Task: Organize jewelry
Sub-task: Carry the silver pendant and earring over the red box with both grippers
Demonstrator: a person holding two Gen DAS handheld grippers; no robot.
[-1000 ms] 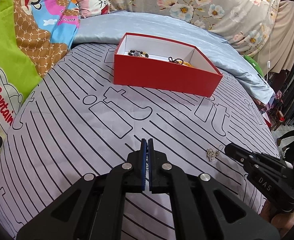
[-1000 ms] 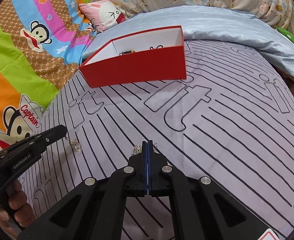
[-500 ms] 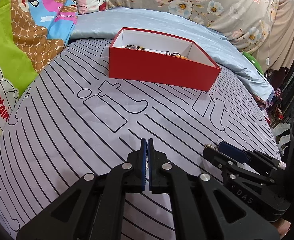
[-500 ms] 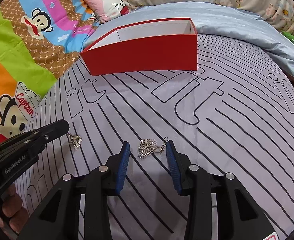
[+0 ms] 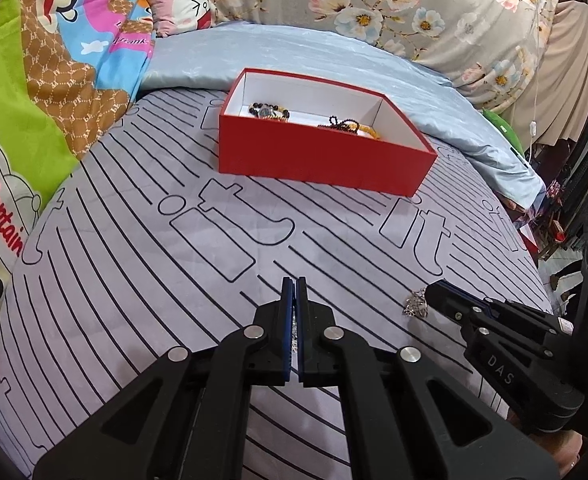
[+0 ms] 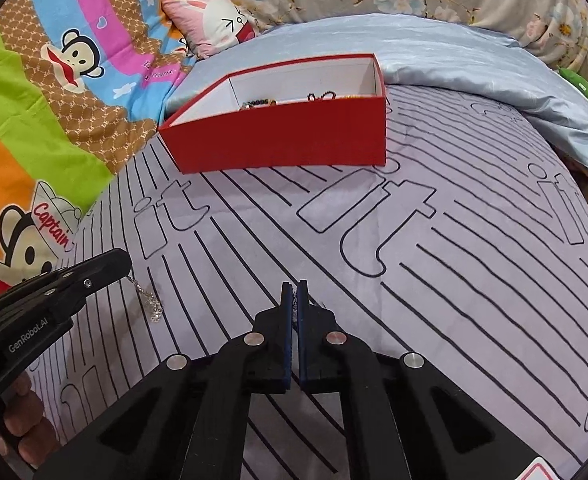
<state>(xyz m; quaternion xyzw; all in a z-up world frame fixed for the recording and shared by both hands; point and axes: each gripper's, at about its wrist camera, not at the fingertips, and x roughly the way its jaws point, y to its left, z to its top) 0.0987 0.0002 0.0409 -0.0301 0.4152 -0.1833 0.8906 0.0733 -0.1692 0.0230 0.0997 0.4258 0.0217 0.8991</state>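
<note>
A red box (image 5: 325, 160) with a white inside stands on the bed's far side and holds beaded bracelets (image 5: 268, 112); it also shows in the right wrist view (image 6: 282, 140). My left gripper (image 5: 294, 284) is shut on a silver chain, which hangs from its tip in the right wrist view (image 6: 150, 300). My right gripper (image 6: 294, 286) is shut on a second silver chain (image 5: 415, 304), which dangles at its tip in the left wrist view. Both grippers are held just above the bed's near part.
The bed has a grey cover with black lines (image 5: 174, 260). A light blue quilt (image 5: 313, 52) lies behind the box. A cartoon monkey blanket (image 6: 54, 100) and a pink pillow (image 6: 214, 24) are at the left. The bed edge is at the right (image 5: 533, 248).
My right gripper opened around the silver chain on the bed, then shut on it and lifted it. My left gripper stayed shut on its chain.
</note>
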